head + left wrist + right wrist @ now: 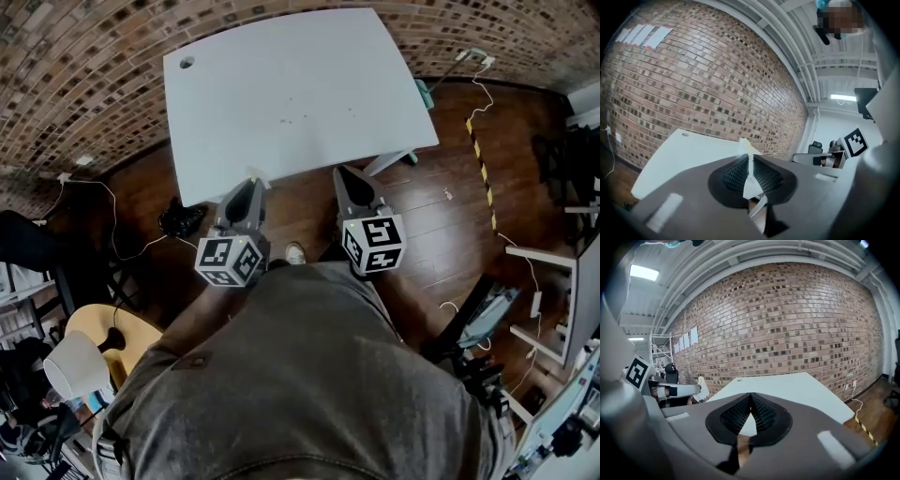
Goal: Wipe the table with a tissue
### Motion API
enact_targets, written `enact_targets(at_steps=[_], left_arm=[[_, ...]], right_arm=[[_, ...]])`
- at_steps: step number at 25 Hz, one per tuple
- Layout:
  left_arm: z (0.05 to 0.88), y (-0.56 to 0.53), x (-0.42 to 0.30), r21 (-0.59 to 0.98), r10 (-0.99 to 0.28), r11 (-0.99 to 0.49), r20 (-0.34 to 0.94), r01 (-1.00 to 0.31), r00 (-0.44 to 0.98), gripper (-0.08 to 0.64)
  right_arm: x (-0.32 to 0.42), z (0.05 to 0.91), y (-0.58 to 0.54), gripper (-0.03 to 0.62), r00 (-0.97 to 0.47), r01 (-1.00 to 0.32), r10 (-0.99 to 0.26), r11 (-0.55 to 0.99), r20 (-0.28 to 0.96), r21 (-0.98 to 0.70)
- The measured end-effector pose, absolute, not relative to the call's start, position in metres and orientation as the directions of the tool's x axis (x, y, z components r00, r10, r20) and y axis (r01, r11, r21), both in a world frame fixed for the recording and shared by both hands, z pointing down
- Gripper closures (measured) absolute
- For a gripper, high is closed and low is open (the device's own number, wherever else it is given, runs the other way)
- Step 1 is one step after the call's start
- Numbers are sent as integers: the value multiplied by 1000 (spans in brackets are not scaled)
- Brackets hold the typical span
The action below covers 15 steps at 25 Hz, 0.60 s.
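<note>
Head view: both grippers hang short of the table's [281, 84] near edge, over the floor. The left gripper [251, 185] has a tissue [255, 177] tuft at its tip. The right gripper [345, 174] is beside it. Faint specks [292, 119] sit mid-table.

Left gripper view: jaws clenched on the tissue [749, 174], a thin strip, short of the table.

Right gripper view: jaws pressed together, nothing between them.

Risk: little paper protrudes, so the jaw tips may scrape the table. With so narrow a pinch, drag could tear the tissue or pull it free.
</note>
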State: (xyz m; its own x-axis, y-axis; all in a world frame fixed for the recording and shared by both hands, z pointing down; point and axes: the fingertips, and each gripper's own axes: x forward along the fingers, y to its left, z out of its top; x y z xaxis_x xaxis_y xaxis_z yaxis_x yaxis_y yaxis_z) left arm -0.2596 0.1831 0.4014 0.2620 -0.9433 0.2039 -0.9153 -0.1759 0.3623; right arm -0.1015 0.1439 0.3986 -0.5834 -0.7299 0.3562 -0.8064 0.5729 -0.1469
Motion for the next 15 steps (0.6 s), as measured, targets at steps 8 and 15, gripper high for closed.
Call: enact_targets(at_steps=[8,15], left_arm=[[421,118,-248,323,-944,-67,285,-944,165,529],[434,73,-235,289,-936,45,346,-956,60,529]], right_arm=[[-89,411,64,578,-655,-747,-659,640,369,-182],[-75,424,5,578,-713,-687,-585,693,387,-218]])
